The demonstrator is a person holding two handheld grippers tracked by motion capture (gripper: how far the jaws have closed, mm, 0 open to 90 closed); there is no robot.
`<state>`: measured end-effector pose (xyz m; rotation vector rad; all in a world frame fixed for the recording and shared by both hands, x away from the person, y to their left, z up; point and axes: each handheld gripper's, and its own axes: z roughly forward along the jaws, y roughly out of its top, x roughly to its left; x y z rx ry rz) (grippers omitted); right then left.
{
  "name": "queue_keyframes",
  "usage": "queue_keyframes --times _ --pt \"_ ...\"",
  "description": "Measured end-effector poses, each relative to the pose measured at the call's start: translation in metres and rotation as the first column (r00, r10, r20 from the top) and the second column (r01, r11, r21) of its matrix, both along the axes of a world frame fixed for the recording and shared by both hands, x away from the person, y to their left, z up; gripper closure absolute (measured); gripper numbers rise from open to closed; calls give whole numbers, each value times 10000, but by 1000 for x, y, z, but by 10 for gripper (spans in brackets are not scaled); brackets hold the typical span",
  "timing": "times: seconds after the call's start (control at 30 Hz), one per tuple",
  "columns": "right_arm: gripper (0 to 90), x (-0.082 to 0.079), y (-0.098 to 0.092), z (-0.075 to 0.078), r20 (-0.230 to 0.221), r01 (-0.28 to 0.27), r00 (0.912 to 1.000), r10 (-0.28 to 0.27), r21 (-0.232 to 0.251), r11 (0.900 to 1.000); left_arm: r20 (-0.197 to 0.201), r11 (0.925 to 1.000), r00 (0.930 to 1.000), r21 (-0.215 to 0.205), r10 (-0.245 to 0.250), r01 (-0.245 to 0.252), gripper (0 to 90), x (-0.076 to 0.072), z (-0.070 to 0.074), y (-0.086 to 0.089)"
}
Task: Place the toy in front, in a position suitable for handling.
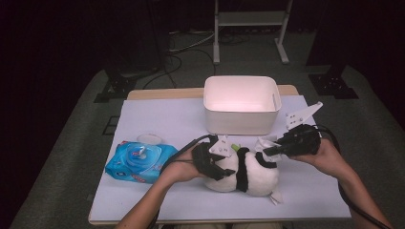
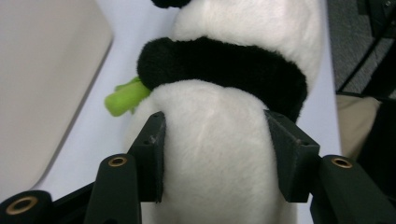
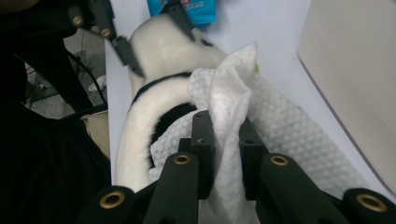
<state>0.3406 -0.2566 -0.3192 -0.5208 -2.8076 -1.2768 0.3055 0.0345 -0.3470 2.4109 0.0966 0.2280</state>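
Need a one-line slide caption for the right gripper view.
Right gripper pinches a white wipe against the plush panda, beside the white bin.

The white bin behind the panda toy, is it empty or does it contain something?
Empty, as far as visible. In the high view the white bin shows only bare inner walls and floor; the strip behind its front wall is hidden.

White bin [image 1: 241,106] blocks behind the panda [image 1: 248,174]; wipes pack [image 1: 139,161] flanks left
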Motion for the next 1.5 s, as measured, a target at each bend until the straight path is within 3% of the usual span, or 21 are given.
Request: queue_keyframes --times 0.13,0.23,0.37,0.43,0.53,0.77,0.9,1.0,1.17,1.33,1.5 --pt "809 -2 2 1 -33 -62 10000 61 -84 9999 -169 9999 9998 41 -128 129 427 -3 2 1" --pt "809 -6 6 -7 -101 -234 9997 232 -249 9994 -493 9996 9984 29 -294 296 386 -2 5 0" --pt "810 -14 5 -15 -246 -413 9989 409 -151 9990 -468 9984 9976 221 -507 518 355 -3 12 -4" --pt "810 -18 3 -16 -252 -462 9986 460 -79 9989 -646 9987 9966 -5 -512 512 359 -2 14 -5" --pt "809 -23 1 -14 -280 -571 9980 570 -50 9984 -908 9980 9939 44 -618 625 393 -2 12 -6" --pt "810 -22 -8 1 21 -310 9995 310 93 9995 -1046 9979 9925 53 -639 648 393 -5 9 -3" --pt "810 -18 -12 4 -25 -159 9999 160 278 9995 -1086 9969 9912 139 -751 770 393 -8 9 -2" --pt "809 -16 -8 0 -97 -177 9998 180 220 9996 -1176 9963 9896 138 -825 847 390 -8 10 -2" --pt "809 -20 3 -12 -364 -442 9983 449 211 9988 -1475 9949 9840 -258 -1002 975 392 -5 19 -1" --pt "810 -30 7 -13 -302 -691 9971 692 48 9976 -1487 9948 9837 -234 -1014 990 383 2 23 -10" --pt "810 -37 8 -13 -210 -786 9967 785 -67 9969 -1418 9960 9858 -92 -897 893 441 9 22 -16"
